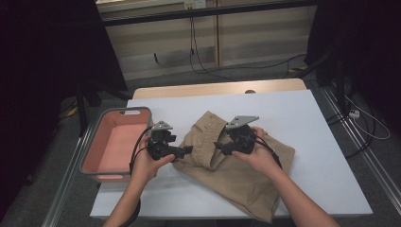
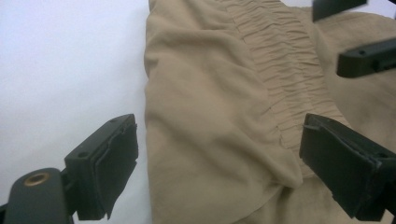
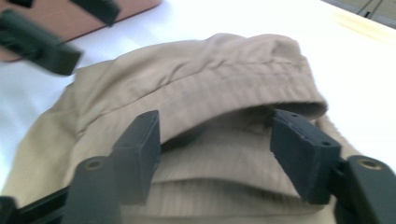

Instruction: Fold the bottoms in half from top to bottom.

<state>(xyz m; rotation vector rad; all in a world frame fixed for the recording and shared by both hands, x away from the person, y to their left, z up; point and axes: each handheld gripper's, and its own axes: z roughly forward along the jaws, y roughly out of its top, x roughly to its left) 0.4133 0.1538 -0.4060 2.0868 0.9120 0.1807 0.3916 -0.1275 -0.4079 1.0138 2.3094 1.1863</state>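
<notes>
A khaki garment with an elastic gathered waistband (image 1: 241, 170) lies crumpled on the white table (image 1: 307, 118). My left gripper (image 1: 189, 150) is at the garment's left edge. Its jaws stand wide apart (image 2: 219, 140) with a fold of the cloth (image 2: 205, 93) lying between them, not pressed. My right gripper (image 1: 218, 145) hovers over the waistband opening and faces the left one. It is open (image 3: 217, 130), with the raised waistband rim (image 3: 210, 79) just beyond its jaws and nothing clamped. The right gripper (image 2: 343, 35) also appears at the top right of the left gripper view.
A grey tub with a pink inside (image 1: 94, 142) stands at the table's left edge, close to my left hand; its wall (image 3: 135, 7) shows in the right gripper view. Bare white table lies to the right and behind the garment. Cables run on the floor beyond.
</notes>
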